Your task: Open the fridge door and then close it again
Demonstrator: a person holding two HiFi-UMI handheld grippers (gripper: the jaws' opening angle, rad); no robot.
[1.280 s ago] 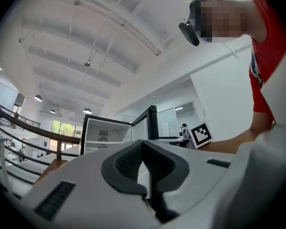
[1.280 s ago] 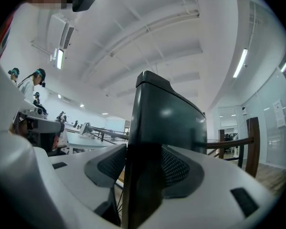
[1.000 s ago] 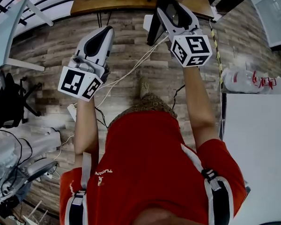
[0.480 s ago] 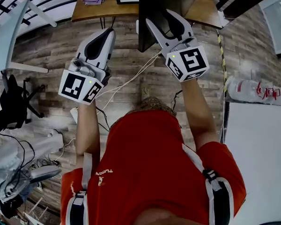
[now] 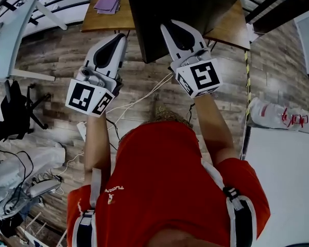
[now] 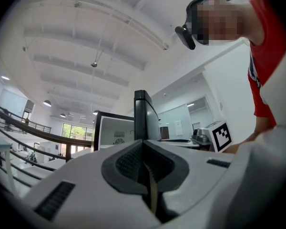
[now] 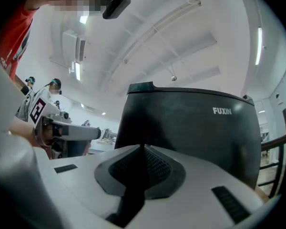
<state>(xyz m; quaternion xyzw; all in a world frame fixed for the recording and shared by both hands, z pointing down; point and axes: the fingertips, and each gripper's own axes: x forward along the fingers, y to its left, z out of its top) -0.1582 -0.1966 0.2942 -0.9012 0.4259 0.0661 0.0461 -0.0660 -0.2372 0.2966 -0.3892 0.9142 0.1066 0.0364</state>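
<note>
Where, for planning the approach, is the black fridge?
Head view, top centre: the black box-shaped fridge stands on the brown wooden table, right of the purple cloth.

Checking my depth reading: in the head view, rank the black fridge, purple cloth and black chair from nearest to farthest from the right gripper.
From the right gripper, jaws closing on nothing:
1. black fridge, directly ahead.
2. purple cloth, leftward on the wooden table.
3. black chair, far left.

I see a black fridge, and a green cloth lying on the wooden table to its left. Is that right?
Not quite. The cloth is purple, not green, as the head view shows. It does lie on the wooden table, to the left of the black fridge.
</note>
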